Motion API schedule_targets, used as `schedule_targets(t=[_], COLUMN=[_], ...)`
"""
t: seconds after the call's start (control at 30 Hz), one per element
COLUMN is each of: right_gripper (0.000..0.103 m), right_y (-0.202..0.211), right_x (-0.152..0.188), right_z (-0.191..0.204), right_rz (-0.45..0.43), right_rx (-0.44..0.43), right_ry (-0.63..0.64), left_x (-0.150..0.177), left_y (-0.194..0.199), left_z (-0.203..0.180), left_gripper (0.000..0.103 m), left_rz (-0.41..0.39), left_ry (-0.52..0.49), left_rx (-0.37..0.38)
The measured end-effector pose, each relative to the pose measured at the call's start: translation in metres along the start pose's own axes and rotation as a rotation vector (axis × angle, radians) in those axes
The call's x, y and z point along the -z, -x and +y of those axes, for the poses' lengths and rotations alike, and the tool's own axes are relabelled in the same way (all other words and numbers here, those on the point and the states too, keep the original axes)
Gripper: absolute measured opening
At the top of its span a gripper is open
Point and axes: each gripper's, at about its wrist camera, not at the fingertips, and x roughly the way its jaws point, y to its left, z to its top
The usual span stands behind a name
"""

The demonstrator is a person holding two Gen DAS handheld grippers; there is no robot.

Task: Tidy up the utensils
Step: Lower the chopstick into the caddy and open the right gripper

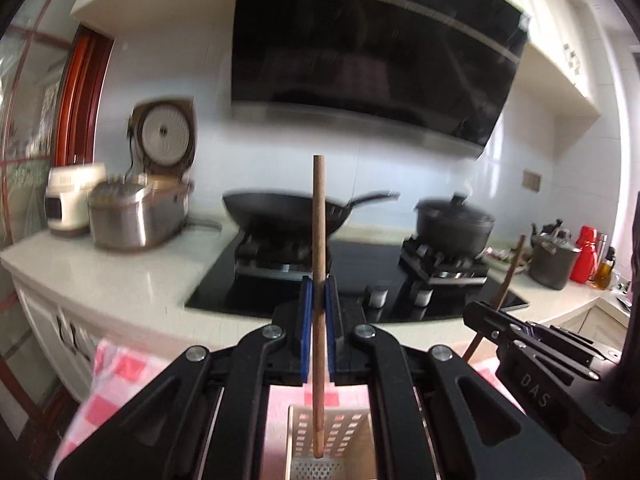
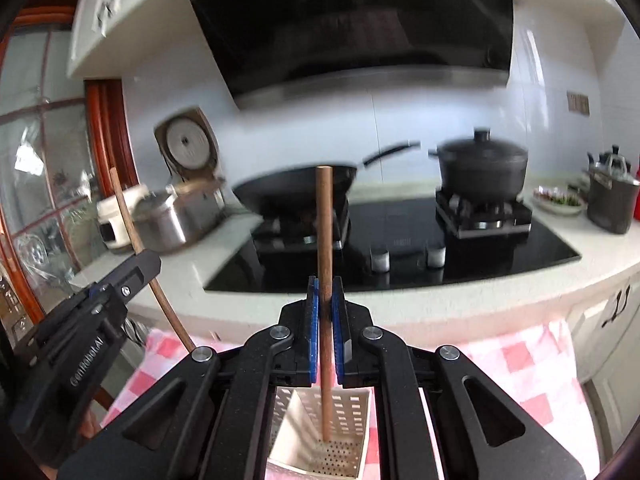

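Black stove (image 1: 360, 276) with wok (image 1: 280, 212) and lidded pot (image 1: 454, 220) fills mid-frame, pink checked cloth (image 1: 116, 376) at lower left. White perforated utensil holder (image 1: 340, 436) sits bottom center under both grippers. Left gripper (image 1: 319, 312) is clamped tight on an upright wooden chopstick (image 1: 319, 240), right gripper (image 2: 326, 312) likewise pinches its own chopstick (image 2: 324, 224), both lower tips over the holder.

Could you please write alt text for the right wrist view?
The right gripper is shut on an upright wooden chopstick above a perforated white holder, facing a stove with a wok.
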Motion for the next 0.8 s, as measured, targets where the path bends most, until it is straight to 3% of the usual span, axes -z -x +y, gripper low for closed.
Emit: schedule_targets(t=[0.27,0.37,0.43,0.5,0.53,0.7,0.8], right_gripper=[0.009,0.011,0.014,0.034,0.044,0.044,0.044], right_y=[-0.031,-0.033,-0.03,-0.019,-0.01,0.028,0.044], right_x=[0.033,0.036,0.035,0.032,0.032,0.05,0.078], right_z=[0.001,0.0,-0.001,-0.006,-0.01,-0.033,-0.043], right_rz=[0.089,0.102,0.106,0.087,0.065,0.063,0.099], right_rx=[-0.013,-0.002,-0.015,-0.024,-0.036,-0.069,-0.066], right_ry=[0.044,0.044,0.046,0.045,0.036,-0.01,-0.016], left_x=[0.046,0.054,0.054,0.052,0.051,0.055,0.07], left_y=[-0.037,-0.04,-0.038,-0.031,-0.026,0.007,0.028], left_z=[0.012,0.017,0.021,0.027,0.03,0.051,0.061], left_gripper=[0.006,0.011,0.022,0.047,0.049,0.08,0.092], left_rz=[0.108,0.125,0.125,0.107,0.094,0.083,0.102], left_ry=[-0.014,-0.008,-0.013,-0.014,-0.011,0.024,0.02], left_rx=[-0.015,-0.019,-0.02,-0.031,-0.035,-0.084,-0.134])
